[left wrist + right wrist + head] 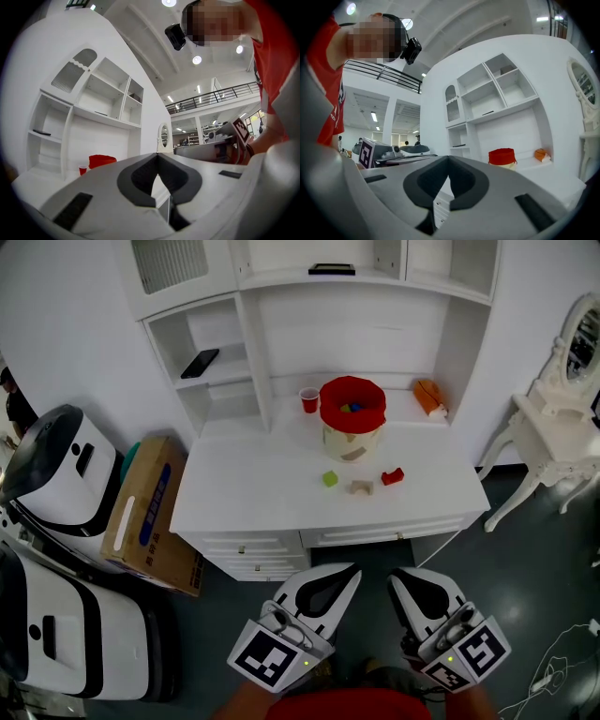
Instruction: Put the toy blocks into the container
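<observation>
3 toy blocks [360,487] well ahead of left gripper [349,574], right gripper [397,577], both closed, empty

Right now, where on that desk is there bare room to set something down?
The left half of the desk is bare, bordered by the cup behind and the green block to the right. The front right corner, past the red block, is free. Crowded around the container: those blocks and a beige block before it, an orange item beside it.

My right gripper [449,159] fills the lower frame, its fingers [501,187] pressed together with nothing between them. Right of centre, the red-topped container [502,157] stands on the white tabletop [553,178], with an orange object [541,154] near it.
</observation>
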The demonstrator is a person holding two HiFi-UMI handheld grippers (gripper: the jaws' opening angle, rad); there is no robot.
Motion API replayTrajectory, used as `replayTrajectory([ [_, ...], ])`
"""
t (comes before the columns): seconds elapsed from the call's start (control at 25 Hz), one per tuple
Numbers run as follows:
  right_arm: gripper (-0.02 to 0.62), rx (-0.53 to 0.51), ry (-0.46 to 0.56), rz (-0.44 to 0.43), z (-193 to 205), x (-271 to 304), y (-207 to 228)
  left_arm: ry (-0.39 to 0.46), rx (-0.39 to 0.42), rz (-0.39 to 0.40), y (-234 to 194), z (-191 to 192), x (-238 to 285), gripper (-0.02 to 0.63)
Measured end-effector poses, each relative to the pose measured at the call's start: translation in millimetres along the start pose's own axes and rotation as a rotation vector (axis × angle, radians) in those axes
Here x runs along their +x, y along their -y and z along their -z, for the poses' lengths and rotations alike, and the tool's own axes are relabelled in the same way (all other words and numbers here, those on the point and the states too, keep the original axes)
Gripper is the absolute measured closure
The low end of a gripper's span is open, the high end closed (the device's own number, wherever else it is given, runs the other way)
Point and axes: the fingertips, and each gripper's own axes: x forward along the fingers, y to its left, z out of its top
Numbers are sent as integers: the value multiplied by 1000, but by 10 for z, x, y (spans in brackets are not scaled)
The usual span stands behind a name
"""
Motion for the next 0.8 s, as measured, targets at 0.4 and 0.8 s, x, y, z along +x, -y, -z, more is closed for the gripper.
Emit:
replayTrajectory([
  [0.4,577,-4,-31,39,50,317,176,7,-25,15,-449,57,113,594],
  [0.8,571,8,-35,-33,140,924,840,17,6,-55,-1128,176,645,594],
])
